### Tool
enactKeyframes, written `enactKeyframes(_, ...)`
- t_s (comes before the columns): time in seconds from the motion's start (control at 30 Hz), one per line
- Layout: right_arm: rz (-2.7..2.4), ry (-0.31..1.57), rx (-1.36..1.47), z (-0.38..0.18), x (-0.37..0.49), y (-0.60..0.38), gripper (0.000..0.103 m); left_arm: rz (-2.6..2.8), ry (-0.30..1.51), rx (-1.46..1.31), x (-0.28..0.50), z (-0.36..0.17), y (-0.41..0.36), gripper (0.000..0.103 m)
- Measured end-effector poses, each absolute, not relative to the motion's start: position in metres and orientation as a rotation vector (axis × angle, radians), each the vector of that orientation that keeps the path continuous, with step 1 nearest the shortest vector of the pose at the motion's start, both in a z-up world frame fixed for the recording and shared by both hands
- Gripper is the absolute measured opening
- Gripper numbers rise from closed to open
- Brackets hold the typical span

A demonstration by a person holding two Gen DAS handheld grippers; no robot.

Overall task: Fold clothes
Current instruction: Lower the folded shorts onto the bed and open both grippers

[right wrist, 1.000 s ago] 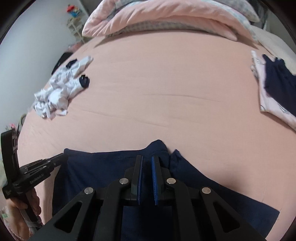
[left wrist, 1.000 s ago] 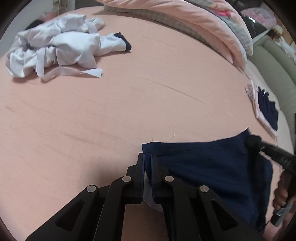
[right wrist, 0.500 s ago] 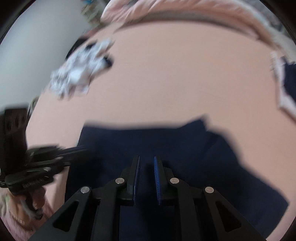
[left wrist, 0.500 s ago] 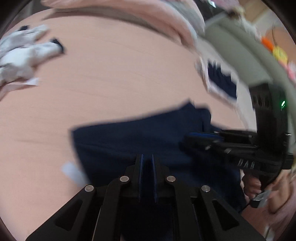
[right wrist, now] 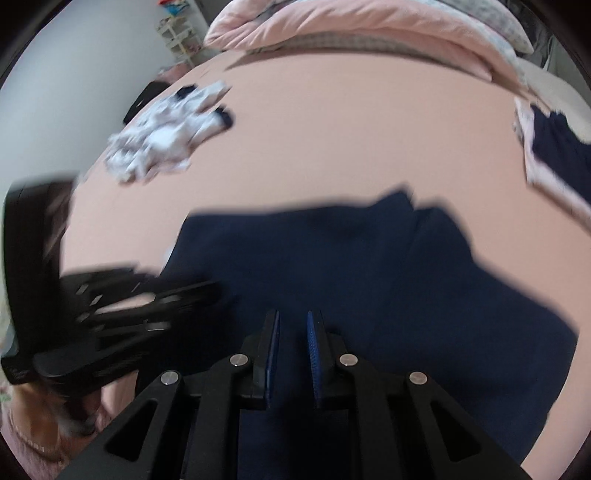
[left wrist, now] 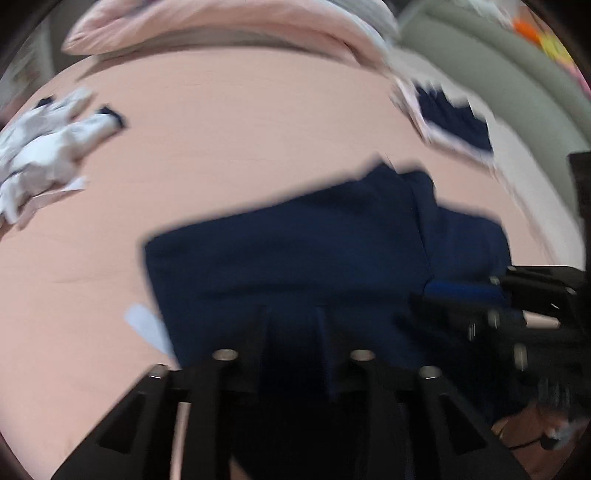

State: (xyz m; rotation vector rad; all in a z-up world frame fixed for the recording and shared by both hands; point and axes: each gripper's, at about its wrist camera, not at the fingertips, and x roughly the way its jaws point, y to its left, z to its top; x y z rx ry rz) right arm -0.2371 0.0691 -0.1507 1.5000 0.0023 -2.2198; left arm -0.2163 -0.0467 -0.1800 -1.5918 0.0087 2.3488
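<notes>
A navy garment (left wrist: 295,251) lies spread on the pink bed sheet (left wrist: 240,122), with a white label (left wrist: 147,326) showing at its left edge. My left gripper (left wrist: 293,317) hangs over its near part, blurred. Its jaws are opening and the pads stand clear of the cloth under them. In the right wrist view the same garment (right wrist: 351,266) fills the middle, and the left gripper (right wrist: 192,302) reaches in from the left. My right gripper (right wrist: 293,317) has its blue pads a narrow gap apart with navy cloth in the gap. It also enters at the right, right gripper (left wrist: 436,295).
Crumpled white clothes (left wrist: 48,147) lie at the far left of the bed. A folded pink and navy pile (left wrist: 454,118) sits at the right edge. A pink duvet (left wrist: 221,29) runs along the back, with a green padded edge (left wrist: 498,74) beyond. A hand (left wrist: 528,432) holds the right gripper.
The left gripper swung right across the navy garment, leaving the label at its left, and its jaws went from shut to parted. The right gripper drew back over the cloth, unchanged in width.
</notes>
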Motion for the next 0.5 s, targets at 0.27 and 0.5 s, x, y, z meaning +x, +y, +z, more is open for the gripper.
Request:
enactKeyframes(0.27, -2.195, 0.028, 1.548, -0.161, -0.189, 0.064, 0.015, 2.322, 0.337, -1.716, -0.19, -0.158, -0.059, 0.052)
enactKeyframes(0.5, -2.301, 0.123, 1.475, -0.114, -0.154, 0.098, 0.015, 2.243, 0.129, -1.611, -0.156, -0.14, -0.034, 0.052)
